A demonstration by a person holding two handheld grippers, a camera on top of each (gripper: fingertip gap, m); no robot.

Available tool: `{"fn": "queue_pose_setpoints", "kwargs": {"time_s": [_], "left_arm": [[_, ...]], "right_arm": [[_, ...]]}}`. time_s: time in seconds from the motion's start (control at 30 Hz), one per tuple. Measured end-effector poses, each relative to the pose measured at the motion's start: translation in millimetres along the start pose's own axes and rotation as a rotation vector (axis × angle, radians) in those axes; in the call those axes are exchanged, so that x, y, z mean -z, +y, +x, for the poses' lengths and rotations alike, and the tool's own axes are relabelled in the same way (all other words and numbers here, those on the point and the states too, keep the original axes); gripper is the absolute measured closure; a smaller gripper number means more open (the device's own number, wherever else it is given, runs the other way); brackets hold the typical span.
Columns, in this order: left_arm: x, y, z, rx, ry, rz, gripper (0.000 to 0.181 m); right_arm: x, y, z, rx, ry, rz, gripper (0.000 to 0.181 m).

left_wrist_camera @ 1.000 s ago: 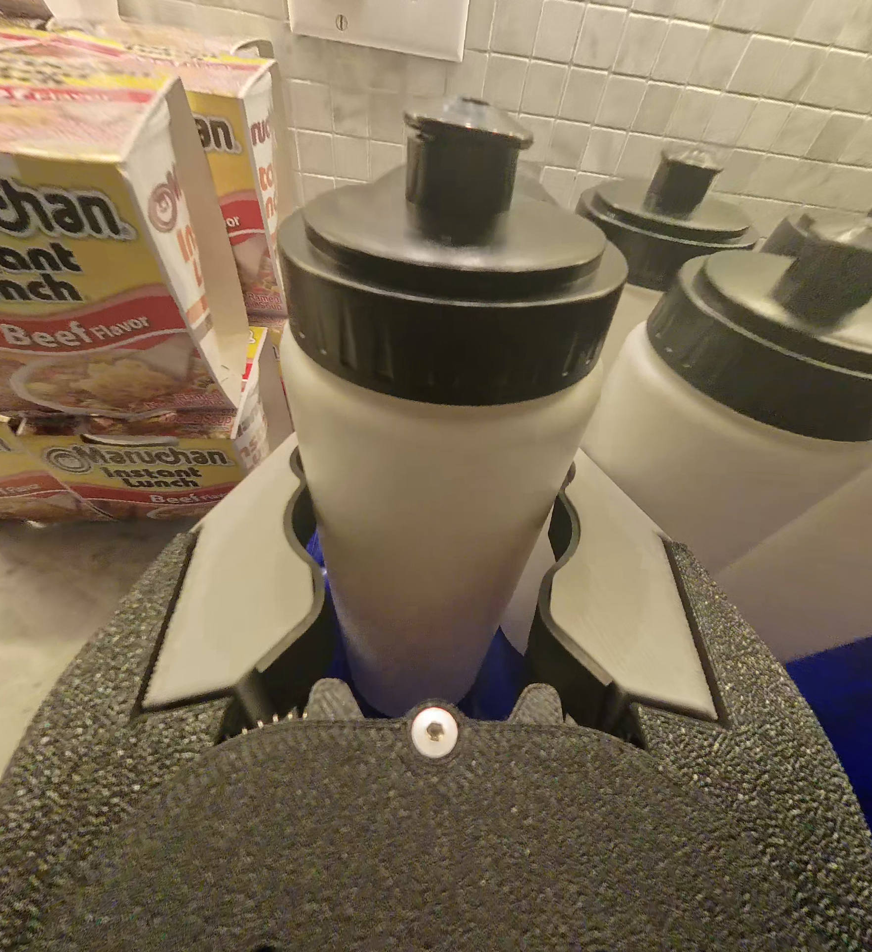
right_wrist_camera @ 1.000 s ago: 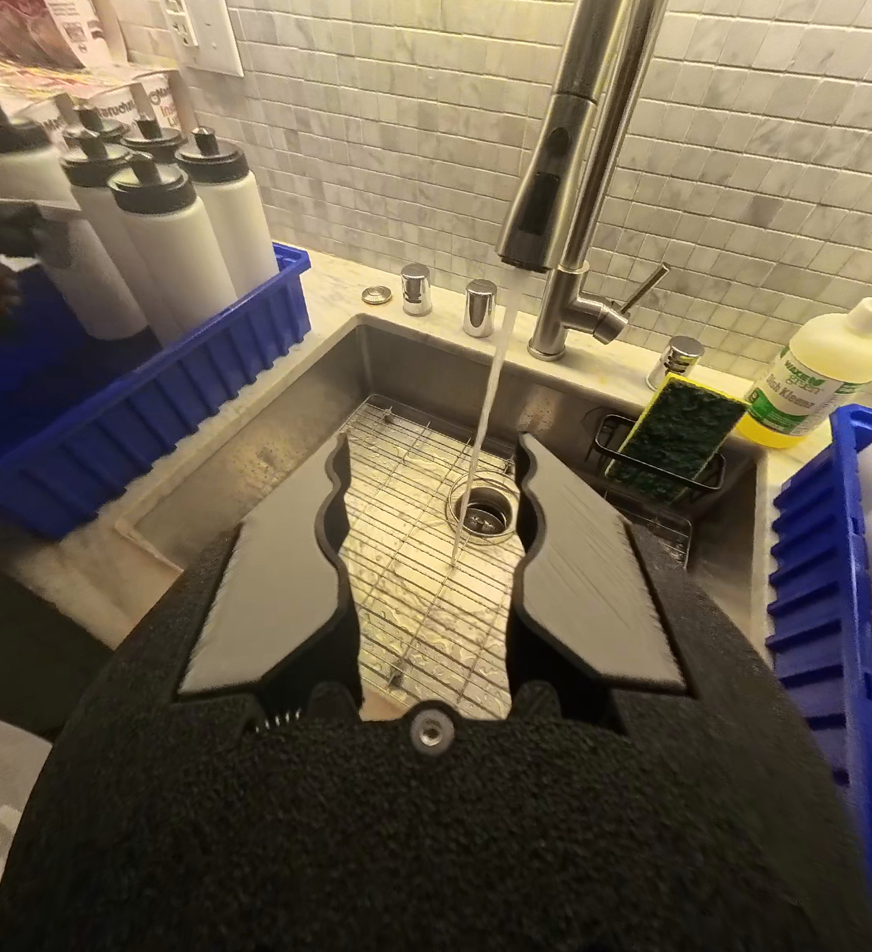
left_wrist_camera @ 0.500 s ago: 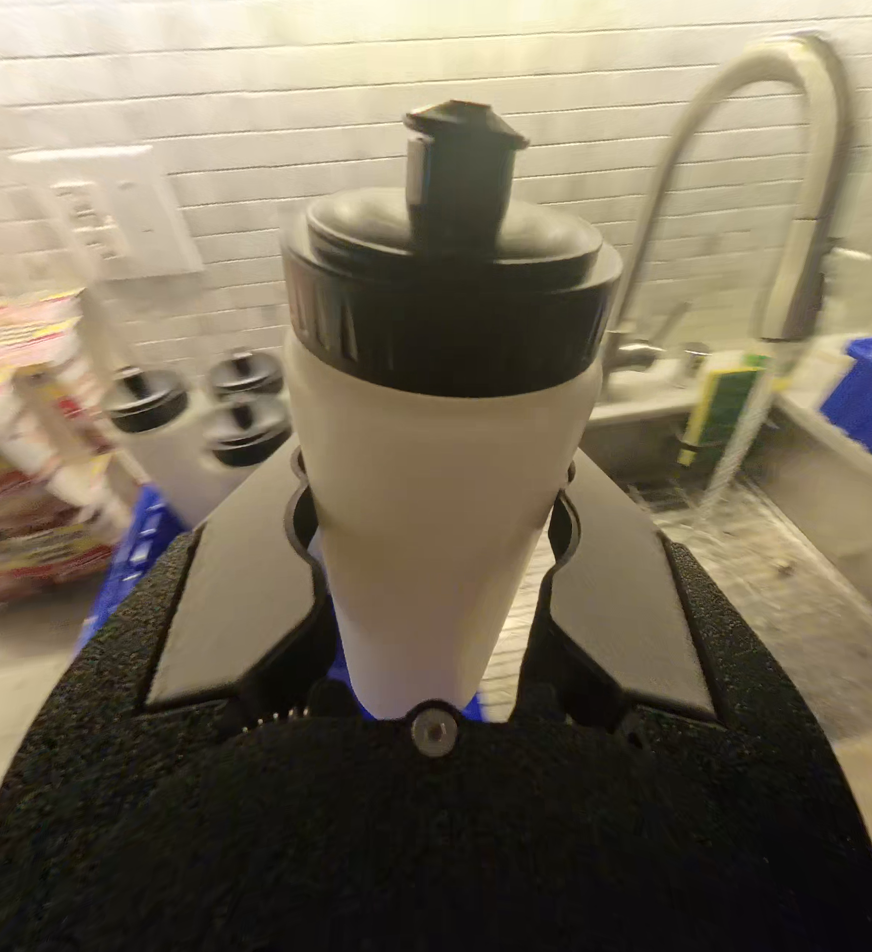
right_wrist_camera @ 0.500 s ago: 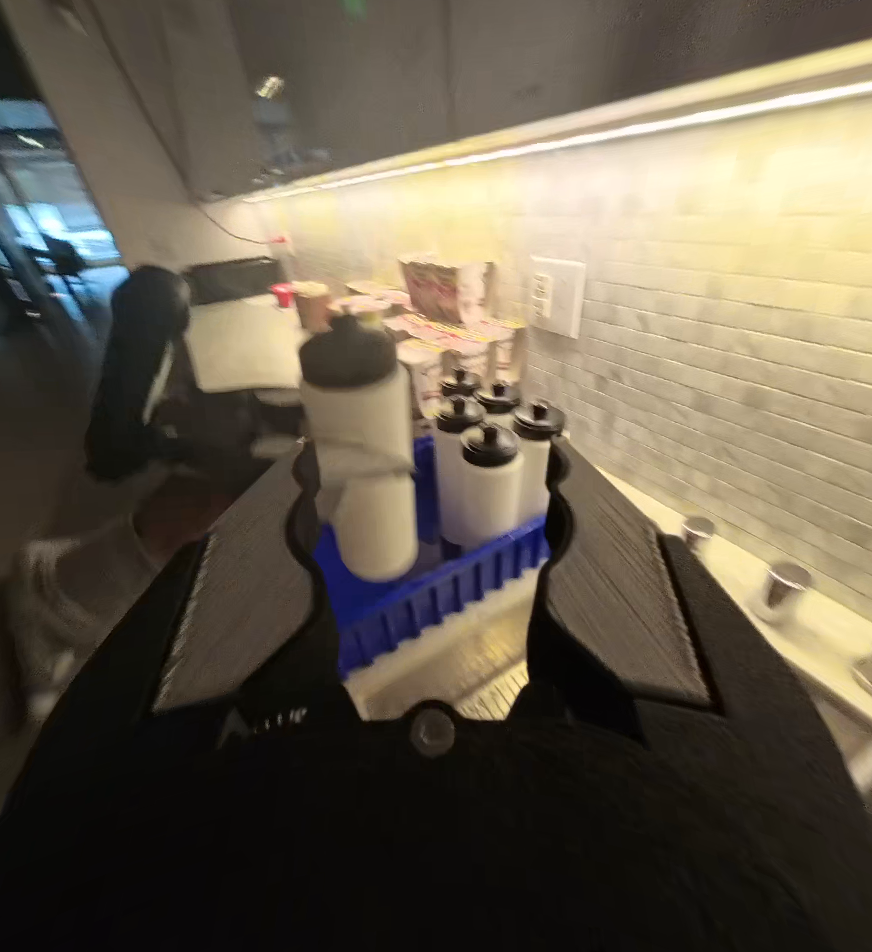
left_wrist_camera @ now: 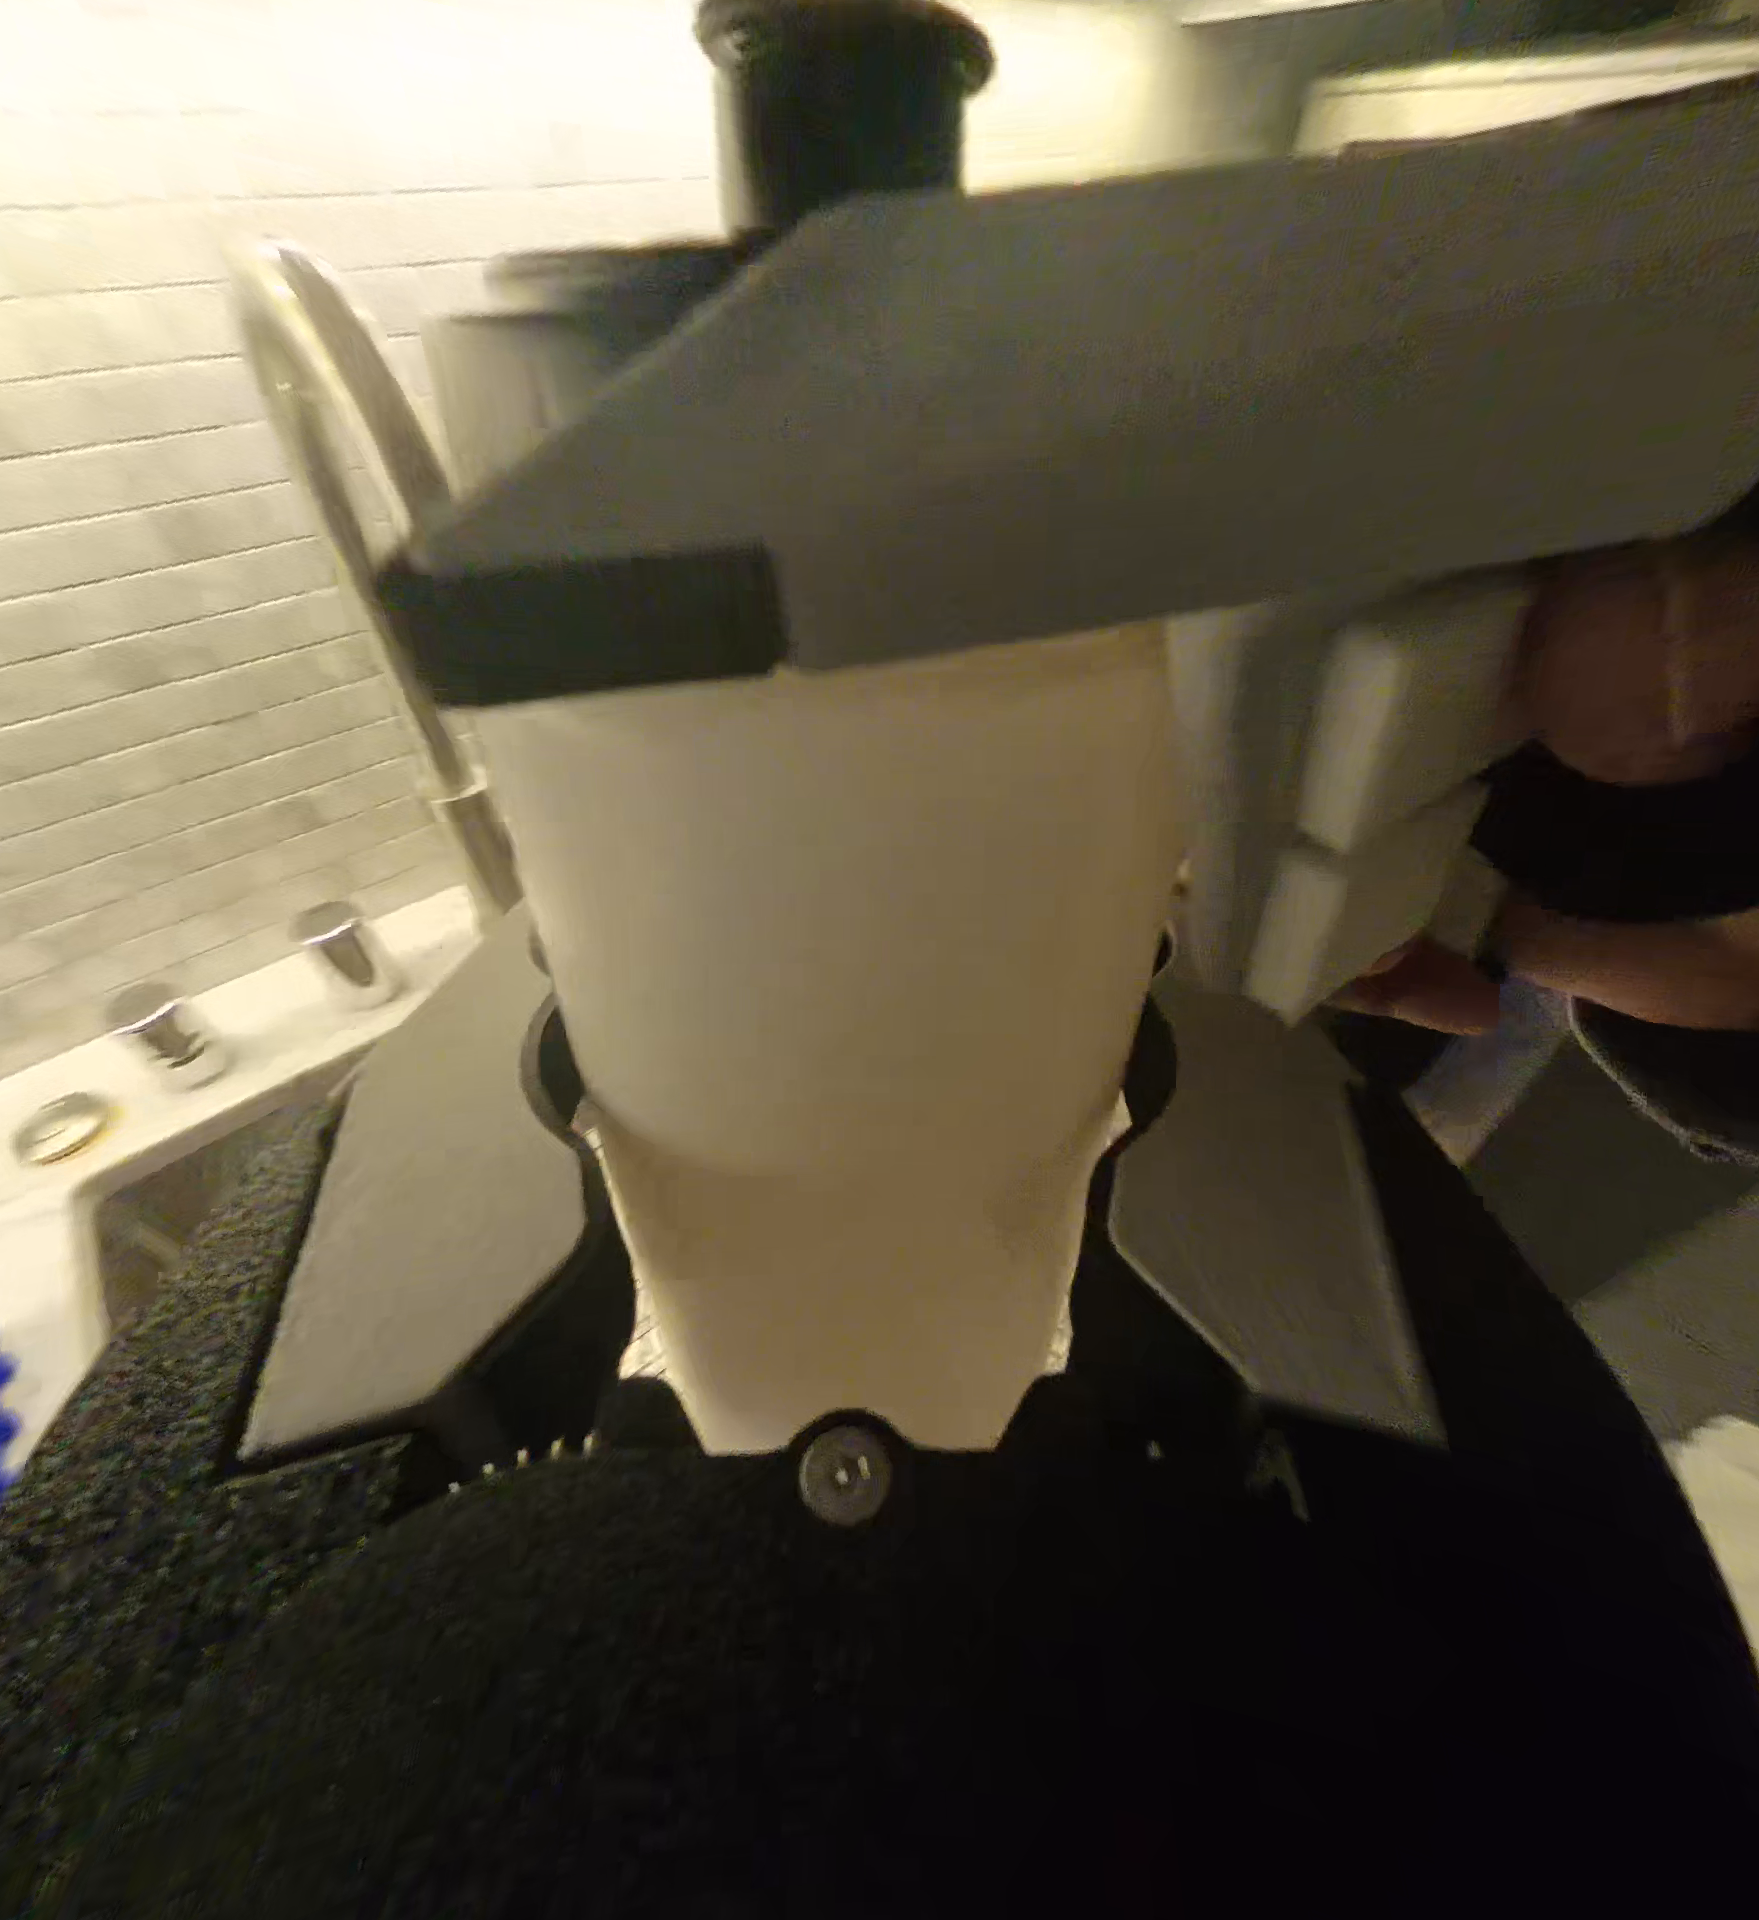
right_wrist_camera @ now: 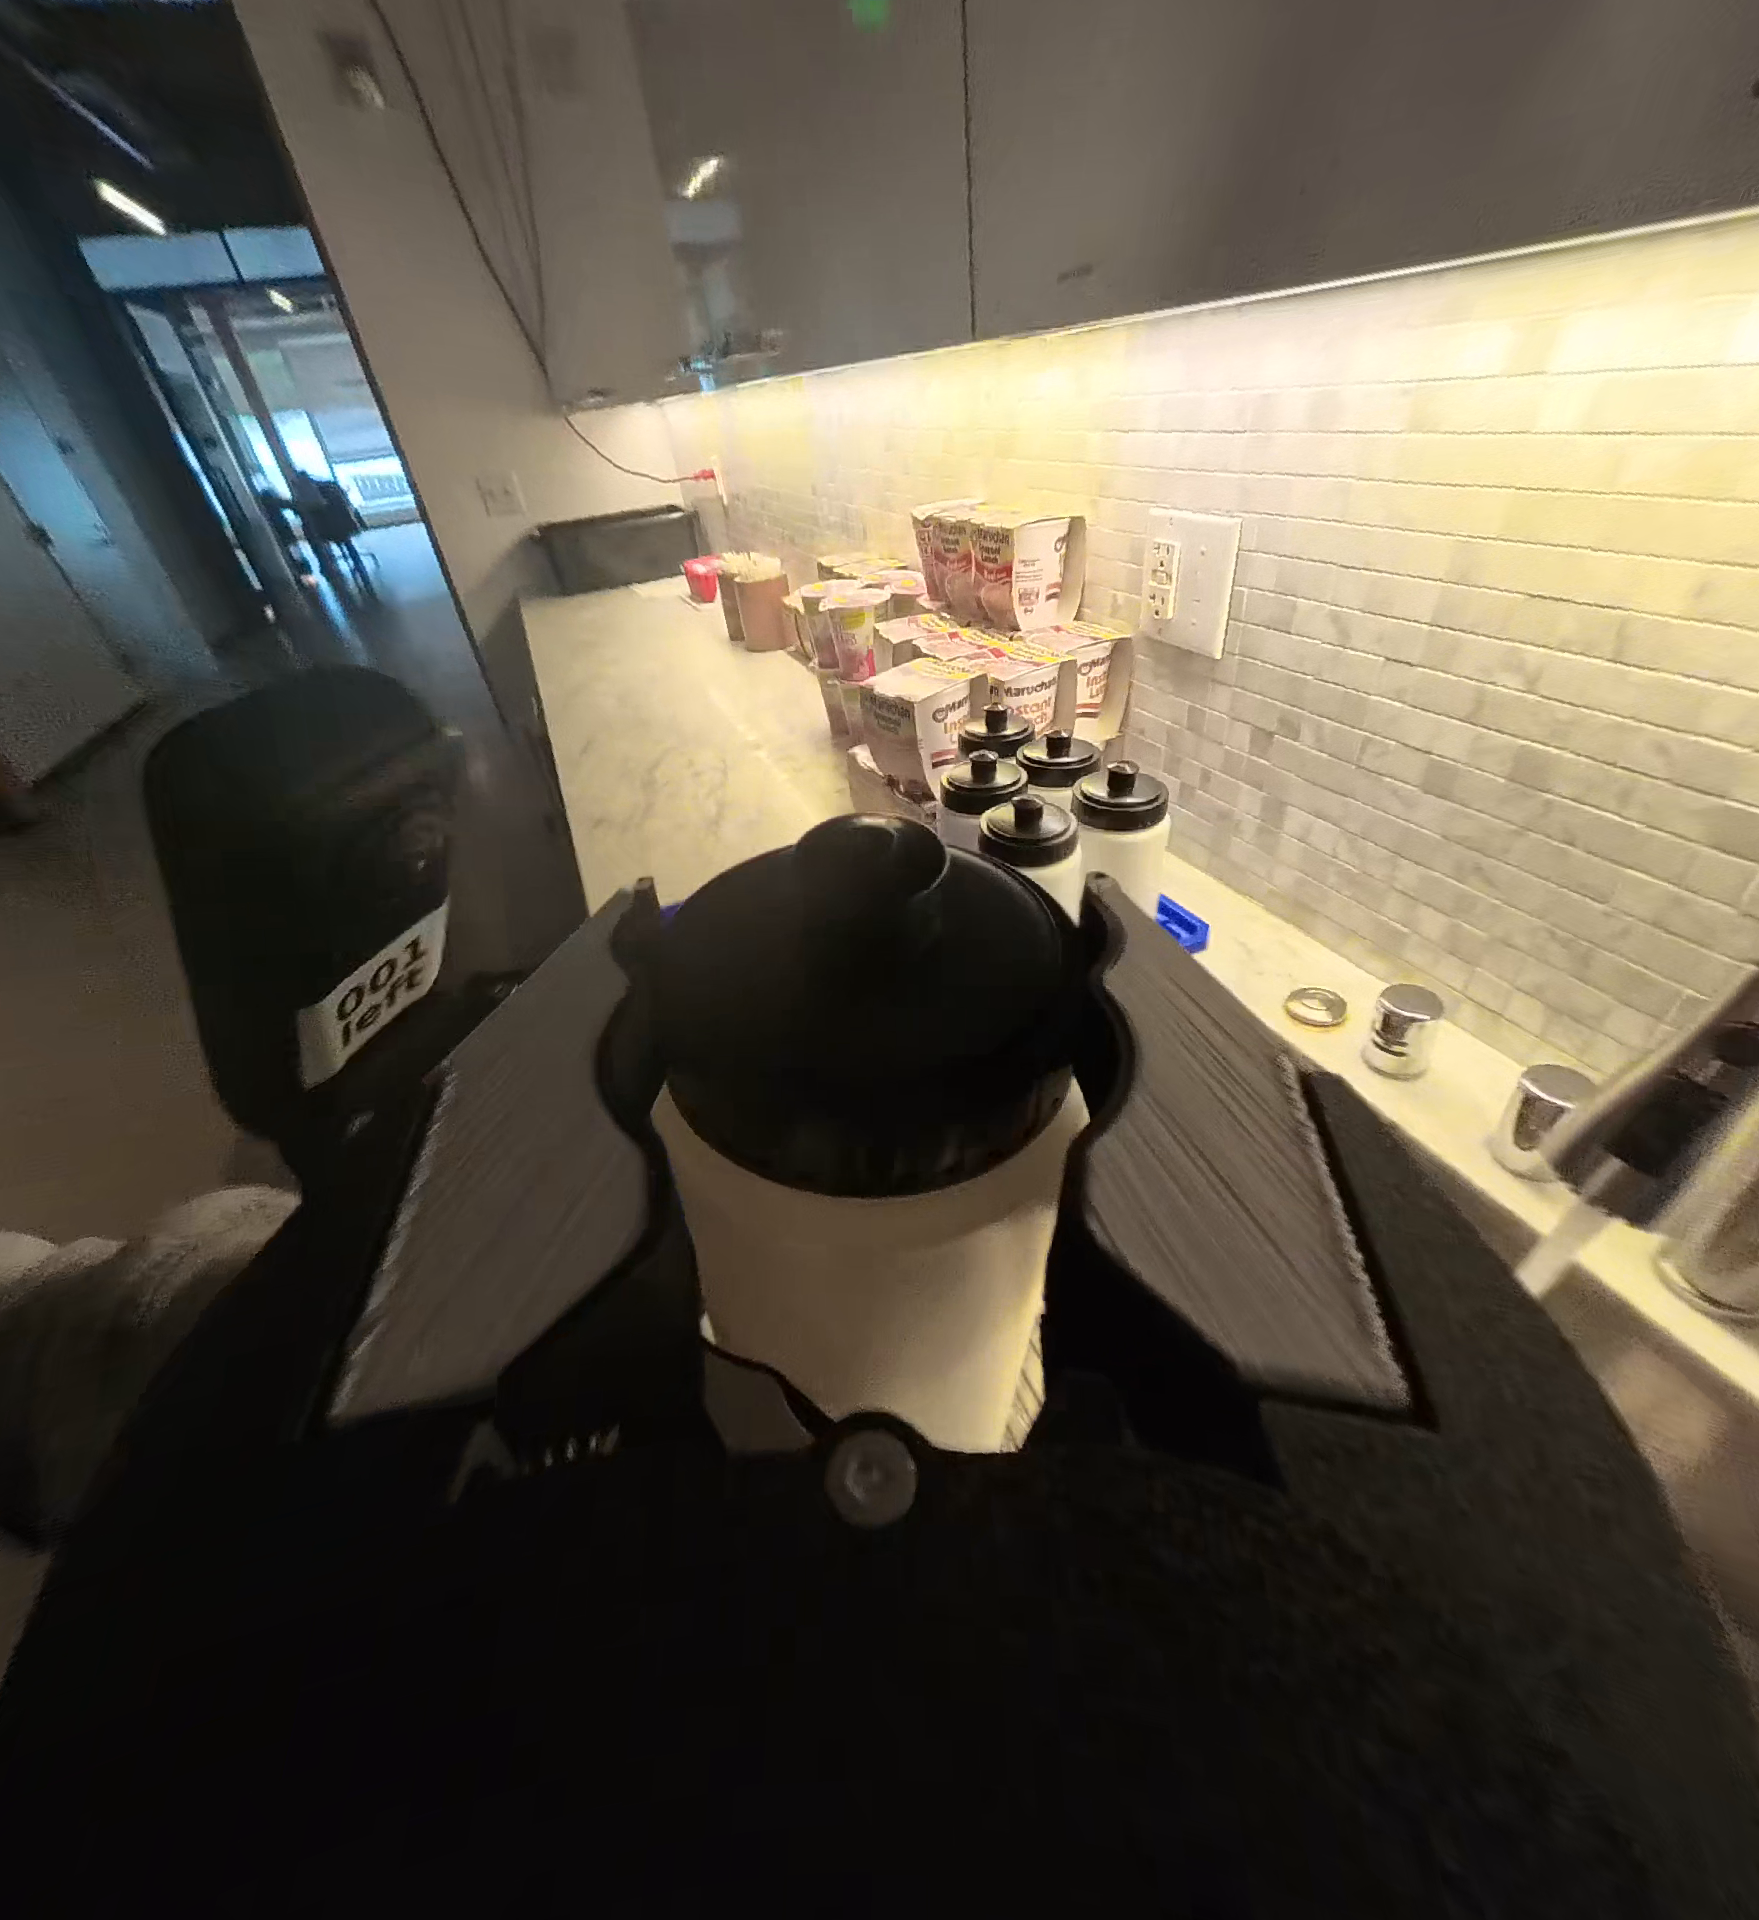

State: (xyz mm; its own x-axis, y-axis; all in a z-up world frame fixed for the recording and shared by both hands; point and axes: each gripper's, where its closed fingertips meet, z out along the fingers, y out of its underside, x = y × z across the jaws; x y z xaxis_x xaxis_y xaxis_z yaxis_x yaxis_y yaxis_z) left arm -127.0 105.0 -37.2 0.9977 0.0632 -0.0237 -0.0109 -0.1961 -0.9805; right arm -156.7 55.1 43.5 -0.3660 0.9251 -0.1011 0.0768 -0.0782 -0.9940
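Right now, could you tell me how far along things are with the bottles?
Done: the left tool grips one white bottle. In hand: the right tool brackets its black cap; contact unclear. Left: cap on, five bottles in the blue bin, faucet water running.

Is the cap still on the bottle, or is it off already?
On. In the right wrist view the black cap sits on the white bottle, with the right gripper jaws around it. The left gripper grips the body. Whether it is loosened, cannot tell.
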Motion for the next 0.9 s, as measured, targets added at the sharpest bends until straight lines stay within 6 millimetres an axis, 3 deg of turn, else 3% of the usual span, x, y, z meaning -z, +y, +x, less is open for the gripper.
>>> {"fn": "queue_pose_setpoints", "kwargs": {"time_s": [0.13,0.2,0.27,0.33,0.37,0.4,0.5,0.57,0.63,0.7,0.77,0.83,0.9], "left_arm": [[-9,-7,49,0.002,0.262,0.002,0.076],[0,-15,83,-0.016,0.462,0.031,0.08],[22,-22,123,-0.058,0.716,0.056,0.078],[31,-30,141,0.001,0.844,0.059,0.077],[26,-31,137,0.009,0.815,0.057,0.077],[19,-30,130,0.02,0.764,0.051,0.077],[-5,-22,93,0.054,0.508,0.008,0.077],[-14,-14,72,0.052,0.353,-0.016,0.077],[-17,-8,63,0.05,0.272,-0.027,0.077],[-18,-3,61,0.026,0.247,-0.048,0.077],[-14,-2,60,0.019,0.274,-0.05,0.079],[-4,-5,64,0.006,0.372,-0.041,0.079],[13,-9,82,-0.041,0.538,-0.031,0.078]], "right_arm": [[37,-4,-17,0.08,-0.223,-0.037,0.102],[63,-11,-49,0.142,-0.509,-0.008,0.103],[99,-18,-77,0.046,-0.867,-0.006,0.103],[105,-23,-77,-0.023,-0.943,-0.022,0.103],[100,-23,-71,-0.032,-0.895,-0.036,0.103],[93,-25,-62,-0.034,-0.814,-0.035,0.093],[77,-32,-27,0.034,-0.384,0.04,0.08],[69,-21,-1,0.044,-0.069,0.005,0.081],[63,-6,9,0.04,0.093,-0.016,0.088],[56,-1,1,0.005,0.067,-0.017,0.103],[47,2,-4,-0.022,-0.031,-0.063,0.103],[47,-4,-26,0.048,-0.278,-0.055,0.104],[59,-8,-53,0.042,-0.622,-0.037,0.104]]}}
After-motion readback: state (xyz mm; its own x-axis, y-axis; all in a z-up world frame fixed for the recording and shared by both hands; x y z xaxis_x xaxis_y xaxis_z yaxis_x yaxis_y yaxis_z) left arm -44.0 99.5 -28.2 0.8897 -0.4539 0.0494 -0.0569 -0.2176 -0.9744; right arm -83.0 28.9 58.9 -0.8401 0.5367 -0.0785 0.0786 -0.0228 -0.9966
